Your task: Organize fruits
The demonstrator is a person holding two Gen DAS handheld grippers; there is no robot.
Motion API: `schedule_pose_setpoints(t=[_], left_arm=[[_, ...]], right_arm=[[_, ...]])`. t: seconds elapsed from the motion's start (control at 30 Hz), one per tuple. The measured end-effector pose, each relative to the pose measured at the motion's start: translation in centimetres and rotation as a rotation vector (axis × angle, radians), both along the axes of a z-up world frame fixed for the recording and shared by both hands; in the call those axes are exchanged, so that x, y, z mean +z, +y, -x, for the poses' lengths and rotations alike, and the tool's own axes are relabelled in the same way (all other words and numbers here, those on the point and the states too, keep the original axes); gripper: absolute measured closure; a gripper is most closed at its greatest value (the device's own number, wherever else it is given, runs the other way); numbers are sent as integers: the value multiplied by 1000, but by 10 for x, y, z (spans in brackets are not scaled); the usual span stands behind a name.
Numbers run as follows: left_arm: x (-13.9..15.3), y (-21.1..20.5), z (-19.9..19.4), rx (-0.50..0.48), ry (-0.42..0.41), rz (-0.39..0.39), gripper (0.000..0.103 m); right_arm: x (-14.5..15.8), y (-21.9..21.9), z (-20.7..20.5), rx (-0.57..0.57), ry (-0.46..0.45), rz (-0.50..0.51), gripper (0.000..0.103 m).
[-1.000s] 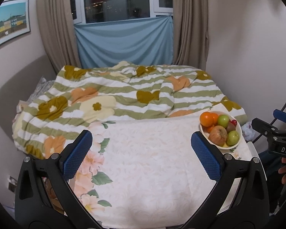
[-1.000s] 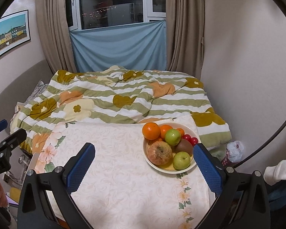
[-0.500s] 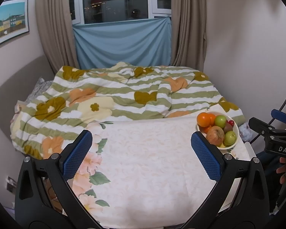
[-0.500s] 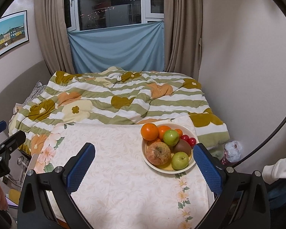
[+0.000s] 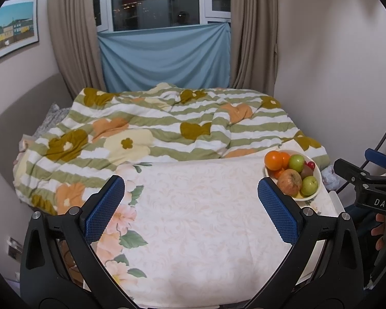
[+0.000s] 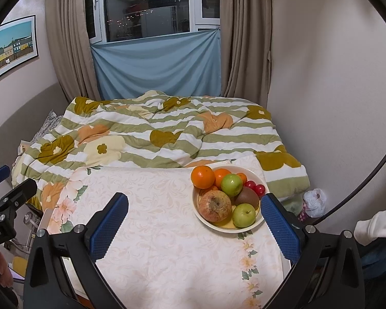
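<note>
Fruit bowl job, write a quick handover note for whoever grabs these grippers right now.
Left gripper: open, empty, over the tablecloth.
Right gripper: open, empty, just short of the fruit bowl.
All fruit sits in the bowl: oranges, two green apples, a wrinkled apple, a kiwi, cherry tomatoes.
Done: nothing visibly sorted.
Left: take out and organize every fruit.

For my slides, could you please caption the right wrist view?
Open right hand-held gripper facing a full fruit bowl on the floral tablecloth.
</note>
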State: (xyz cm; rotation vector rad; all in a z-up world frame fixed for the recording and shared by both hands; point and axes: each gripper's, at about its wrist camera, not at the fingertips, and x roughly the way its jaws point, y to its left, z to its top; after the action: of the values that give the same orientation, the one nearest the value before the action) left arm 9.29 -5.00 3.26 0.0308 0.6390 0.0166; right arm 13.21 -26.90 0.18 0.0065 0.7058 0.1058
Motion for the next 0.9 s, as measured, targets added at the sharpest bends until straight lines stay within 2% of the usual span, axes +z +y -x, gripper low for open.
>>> schedule_pose_setpoints(t=[0.9], left_arm=[[-4, 0, -1, -2, 8, 3, 0]], right_arm=[[0, -2, 0, -10, 1, -4, 1]])
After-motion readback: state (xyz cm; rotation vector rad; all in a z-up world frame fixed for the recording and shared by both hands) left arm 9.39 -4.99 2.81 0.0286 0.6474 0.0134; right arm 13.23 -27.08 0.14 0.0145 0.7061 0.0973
